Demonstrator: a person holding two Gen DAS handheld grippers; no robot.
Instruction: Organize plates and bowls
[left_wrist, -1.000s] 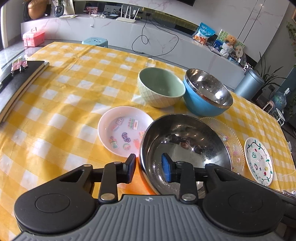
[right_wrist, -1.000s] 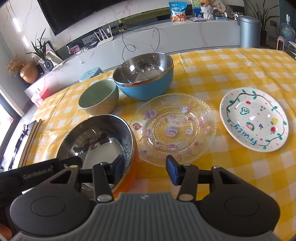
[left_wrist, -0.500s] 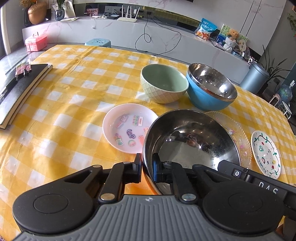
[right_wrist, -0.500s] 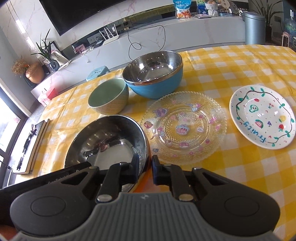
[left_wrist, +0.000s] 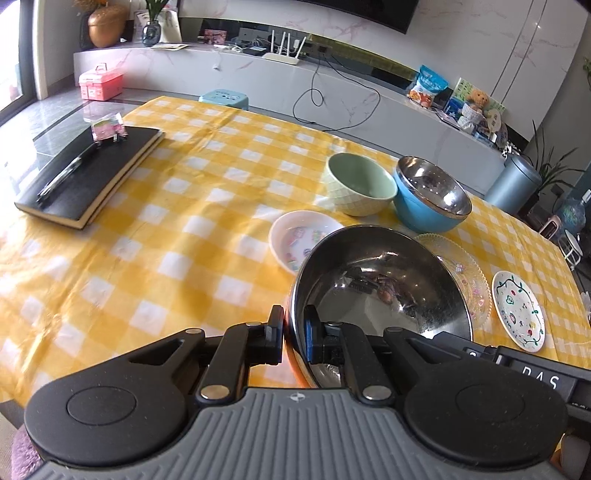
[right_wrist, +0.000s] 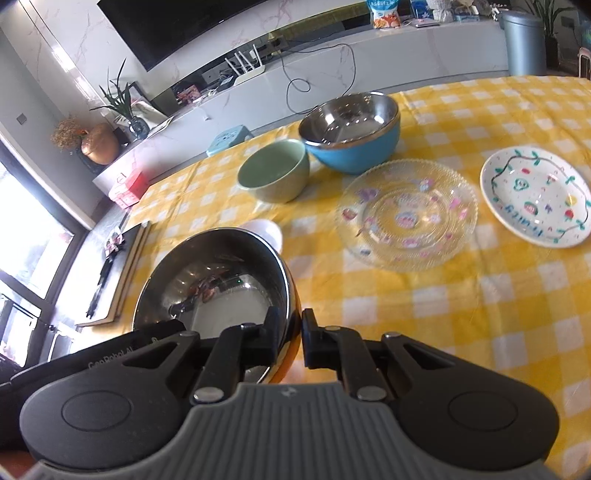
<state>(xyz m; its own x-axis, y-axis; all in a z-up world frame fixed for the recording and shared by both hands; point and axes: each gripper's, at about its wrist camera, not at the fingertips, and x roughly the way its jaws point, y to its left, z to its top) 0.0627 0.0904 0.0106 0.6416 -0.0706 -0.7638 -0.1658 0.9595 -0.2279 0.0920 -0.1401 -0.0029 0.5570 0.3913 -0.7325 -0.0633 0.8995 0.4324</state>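
Both grippers grip one steel bowl with an orange outside (left_wrist: 380, 288) (right_wrist: 218, 280), lifted off the yellow checked cloth. My left gripper (left_wrist: 293, 334) is shut on its left rim; my right gripper (right_wrist: 293, 338) is shut on its right rim. Behind it lie a small pink plate (left_wrist: 295, 236) (right_wrist: 267, 230), a green bowl (left_wrist: 360, 182) (right_wrist: 275, 171) and a blue steel bowl (left_wrist: 430, 195) (right_wrist: 351, 127). To the right sit a clear glass plate (left_wrist: 467, 273) (right_wrist: 406, 214) and a white painted plate (left_wrist: 519, 310) (right_wrist: 533, 195).
A black notebook with a pen (left_wrist: 88, 173) lies at the table's left end. A low white counter with a router and cables (left_wrist: 280, 55) runs behind the table. A grey bin (left_wrist: 511, 184) stands at the right.
Both grippers closed onto the steel bowl's rim, then raised it and drew it back toward me; the pink plate is now partly hidden behind it.
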